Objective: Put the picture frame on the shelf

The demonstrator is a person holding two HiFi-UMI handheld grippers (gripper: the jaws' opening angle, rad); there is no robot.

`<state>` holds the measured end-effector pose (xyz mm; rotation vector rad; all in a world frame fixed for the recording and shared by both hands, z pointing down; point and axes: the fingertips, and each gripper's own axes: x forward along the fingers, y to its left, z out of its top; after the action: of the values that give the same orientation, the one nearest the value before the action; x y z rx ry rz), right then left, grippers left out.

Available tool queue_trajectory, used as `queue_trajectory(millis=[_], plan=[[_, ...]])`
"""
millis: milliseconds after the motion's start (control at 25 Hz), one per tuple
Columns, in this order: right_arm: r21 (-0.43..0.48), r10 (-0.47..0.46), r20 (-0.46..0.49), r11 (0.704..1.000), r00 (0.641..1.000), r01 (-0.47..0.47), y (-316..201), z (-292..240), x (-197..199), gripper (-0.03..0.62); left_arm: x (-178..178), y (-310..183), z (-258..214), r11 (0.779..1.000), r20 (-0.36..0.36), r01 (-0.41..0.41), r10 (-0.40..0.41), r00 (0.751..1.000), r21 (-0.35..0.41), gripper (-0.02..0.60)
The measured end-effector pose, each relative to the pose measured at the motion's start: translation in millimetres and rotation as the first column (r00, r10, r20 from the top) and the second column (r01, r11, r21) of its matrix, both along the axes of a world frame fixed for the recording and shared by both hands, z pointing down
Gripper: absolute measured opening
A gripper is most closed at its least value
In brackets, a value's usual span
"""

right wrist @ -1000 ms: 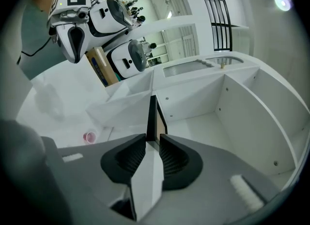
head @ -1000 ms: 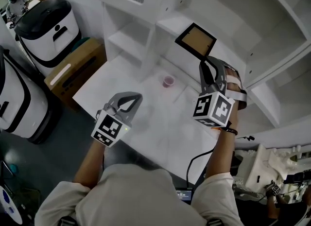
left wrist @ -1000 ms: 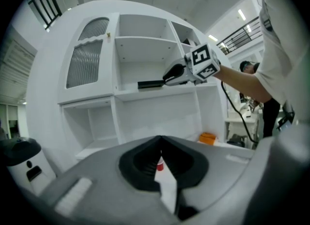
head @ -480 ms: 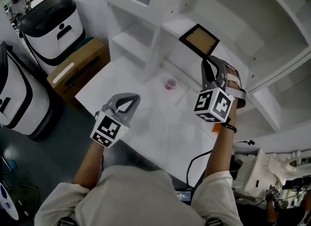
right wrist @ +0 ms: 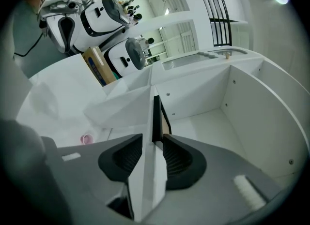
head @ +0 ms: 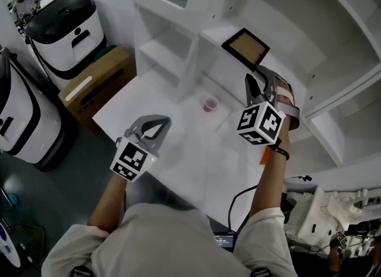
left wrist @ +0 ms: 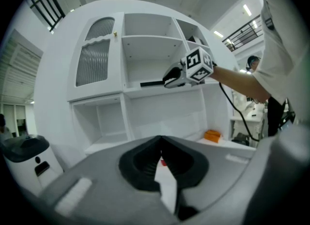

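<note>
The picture frame [head: 245, 46] lies flat on the white shelf [head: 213, 33]. The right hand-held gripper [head: 258, 77] has just been opening and is released, its jaws either side of the frame's near edge. The left hand-held gripper [head: 159, 122] hovers clenched and empty over the tabletop [head: 184, 151].

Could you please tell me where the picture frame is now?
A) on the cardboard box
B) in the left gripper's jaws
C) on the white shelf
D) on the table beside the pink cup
C: the picture frame lies on the white shelf, its near edge between the jaws of the right gripper, which have just been opening.
</note>
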<state>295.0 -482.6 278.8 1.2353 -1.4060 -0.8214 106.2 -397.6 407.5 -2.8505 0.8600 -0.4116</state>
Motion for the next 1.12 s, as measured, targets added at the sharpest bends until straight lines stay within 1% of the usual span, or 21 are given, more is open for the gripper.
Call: queue_trajectory(millis=[80,360,560,680,840,1120], plan=[[-0.004,0.002,-0.012,1.000,1.000,-0.002,-3,4,1,0.157,1,-1,2,1.000,0.002,-0.001,0.001,1.000,-0.002,-0.002],[-0.021,0.014,-0.029,1.000,0.999,-0.014,-12,8,3,0.196,-5,-4,2,1.000,0.008,0.007,-0.007,1.000,-0.004,-0.002],[-0.032,0.022,-0.009,0.999,1.000,-0.023,-19,12,2,0.224,-8,-6,3,1.000,0.009,0.013,-0.013,1.000,-0.007,-0.002],[-0.050,0.028,-0.007,0.998,1.000,-0.028,-23,17,0,0.275,-10,-7,3,1.000,0.007,0.016,-0.016,1.000,-0.009,-0.002],[-0.069,0.040,0.002,0.997,0.999,-0.040,-28,19,0,0.293,-13,-8,3,1.000,0.009,0.020,-0.020,1.000,-0.010,-0.002],[-0.093,0.051,0.016,0.994,0.999,-0.049,-34,27,-2,0.364,-18,-9,3,0.999,0.008,0.031,-0.031,1.000,-0.010,-0.002]])
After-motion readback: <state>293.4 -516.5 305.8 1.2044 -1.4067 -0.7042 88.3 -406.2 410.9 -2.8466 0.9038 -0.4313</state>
